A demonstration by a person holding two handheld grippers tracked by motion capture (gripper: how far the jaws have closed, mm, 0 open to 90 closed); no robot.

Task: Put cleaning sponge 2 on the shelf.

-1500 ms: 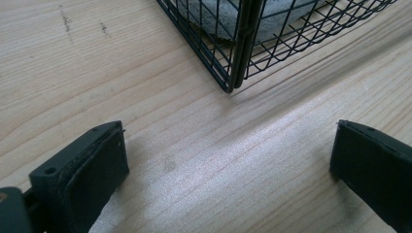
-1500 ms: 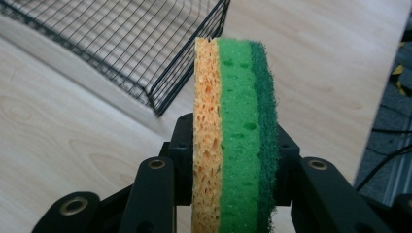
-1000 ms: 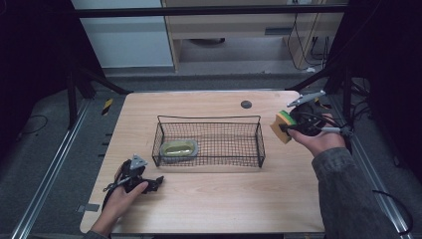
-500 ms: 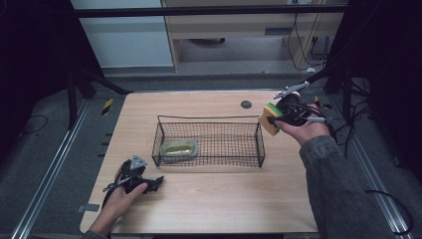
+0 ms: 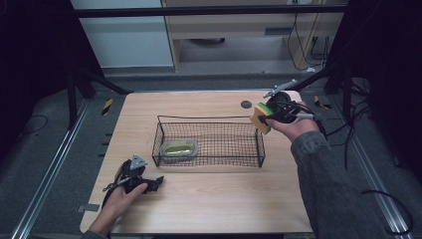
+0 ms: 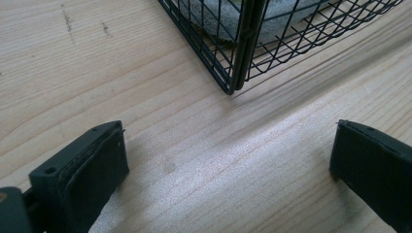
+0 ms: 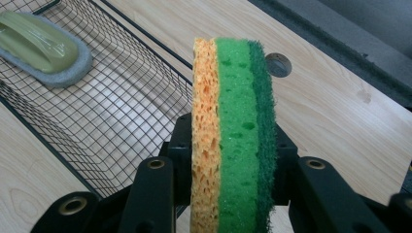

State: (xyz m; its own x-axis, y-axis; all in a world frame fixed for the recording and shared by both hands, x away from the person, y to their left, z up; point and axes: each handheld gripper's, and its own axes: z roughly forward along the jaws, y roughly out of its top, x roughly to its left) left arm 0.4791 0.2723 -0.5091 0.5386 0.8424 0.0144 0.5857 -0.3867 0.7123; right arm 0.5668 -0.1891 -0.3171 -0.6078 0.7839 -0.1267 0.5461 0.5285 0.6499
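Observation:
A black wire basket (image 5: 209,142) stands mid-table, and a green scrubber on a grey pad (image 5: 179,148) lies in its left end. My right gripper (image 5: 266,115) is shut on a sponge with orange, light green and dark green layers (image 7: 233,126), held on edge just above the basket's right rim (image 7: 145,39). The scrubber (image 7: 41,46) lies at the far end of the basket from it. My left gripper (image 5: 144,183) rests open on the wood near the front left. Its jaws stand wide apart with bare table between, facing the basket's near corner (image 6: 238,73).
A round dark hole (image 5: 246,104) sits in the tabletop behind the basket. The table's right edge (image 5: 298,164) runs under the right sleeve. Cables (image 5: 348,129) trail off the right side. Dark frame posts stand at both back corners.
My right gripper carried the sponge leftward and farther back, from beyond the basket's right end to over its right rim. The left gripper stayed still.

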